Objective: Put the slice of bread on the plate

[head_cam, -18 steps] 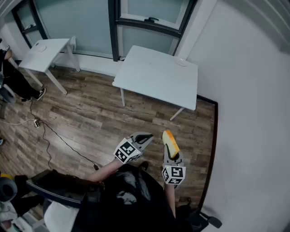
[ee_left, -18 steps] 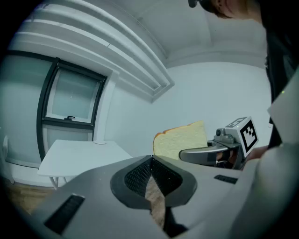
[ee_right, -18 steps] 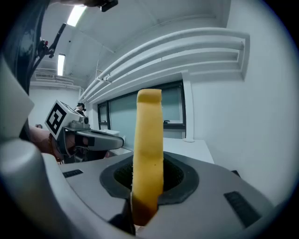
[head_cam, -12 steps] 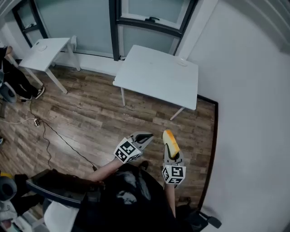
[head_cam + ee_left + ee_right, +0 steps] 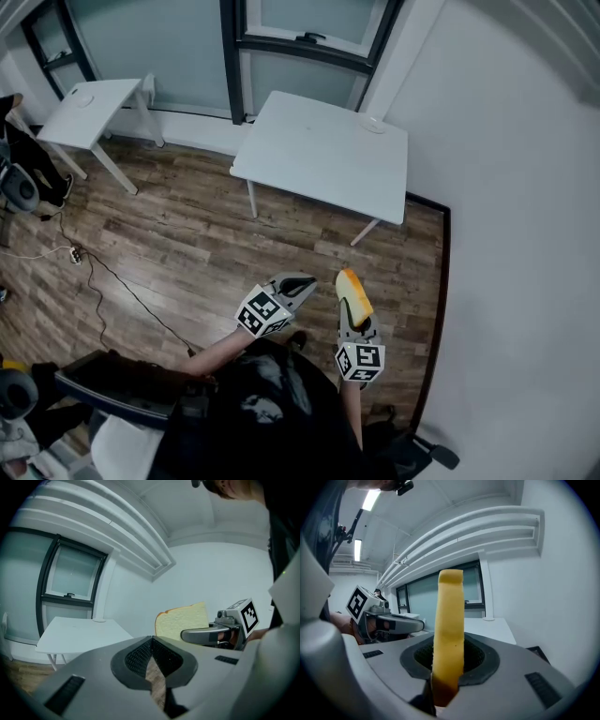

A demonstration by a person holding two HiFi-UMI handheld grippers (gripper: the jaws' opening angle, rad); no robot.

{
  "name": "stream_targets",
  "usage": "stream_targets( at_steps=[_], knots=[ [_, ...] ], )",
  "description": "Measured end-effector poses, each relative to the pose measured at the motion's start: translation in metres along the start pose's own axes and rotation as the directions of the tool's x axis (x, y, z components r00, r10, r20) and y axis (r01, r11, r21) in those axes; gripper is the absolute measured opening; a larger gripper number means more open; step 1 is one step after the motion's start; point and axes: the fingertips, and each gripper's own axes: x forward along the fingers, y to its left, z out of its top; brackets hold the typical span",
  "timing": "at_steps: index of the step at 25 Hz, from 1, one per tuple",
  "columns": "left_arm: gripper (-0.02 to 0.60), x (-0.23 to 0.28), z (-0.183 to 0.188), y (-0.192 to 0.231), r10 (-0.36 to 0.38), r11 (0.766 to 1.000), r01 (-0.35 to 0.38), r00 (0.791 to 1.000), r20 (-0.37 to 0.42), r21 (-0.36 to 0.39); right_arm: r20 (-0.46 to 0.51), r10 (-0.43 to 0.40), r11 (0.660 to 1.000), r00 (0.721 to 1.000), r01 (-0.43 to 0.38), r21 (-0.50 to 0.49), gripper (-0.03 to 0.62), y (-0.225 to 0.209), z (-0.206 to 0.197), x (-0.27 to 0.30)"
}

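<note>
A slice of bread (image 5: 353, 295) with a tan crust stands on edge in my right gripper (image 5: 354, 319), which is shut on its lower part. In the right gripper view the bread (image 5: 449, 630) rises straight up from between the pads. My left gripper (image 5: 305, 281) is beside it to the left, shut and holding nothing; its pads (image 5: 140, 656) meet in the left gripper view. Both grippers hover over the wooden floor, well short of the white table (image 5: 319, 155). A small white plate (image 5: 374, 125) sits at the table's far right corner.
A second white table (image 5: 94, 108) stands at the far left with a small round object (image 5: 84, 97) on it. A cable (image 5: 112, 277) runs across the wooden floor. A white wall (image 5: 506, 234) closes the right side, with windows behind the tables. A dark chair (image 5: 112, 384) is at my lower left.
Both grippers and the bread keep their places. The person at the far left edge has shifted slightly further out of view.
</note>
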Motion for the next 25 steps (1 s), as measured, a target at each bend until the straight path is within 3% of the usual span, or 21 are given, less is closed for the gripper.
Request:
stream_targets(
  at_steps=[8,14,20,25],
  knots=[
    [0.006,0.032,0.001,-0.013,-0.025,1.0,0.025,1.0,-0.008,-0.009,-0.019,-0.026,0.999,0.999,0.027,0.037,0.098,-0.036,-0.011,-0.011],
    [0.005,0.063,0.011,-0.017,-0.007,1.0,0.007,1.0,0.0,0.008,-0.007,0.006,0.999,1.0,-0.005,0.053,0.098,-0.067,-0.011,-0.008],
    [0.005,0.078,0.023,0.005,0.042,0.999,-0.042,0.999,0.002,0.013,-0.001,0.04,0.996,0.999,-0.04,0.08,0.098,-0.091,-0.006,0.011],
    [0.006,0.098,0.028,0.046,0.042,0.999,-0.042,0.999,0.002,-0.021,0.0,0.05,0.991,0.999,-0.049,0.125,0.098,-0.106,0.003,0.051]
  ],
)
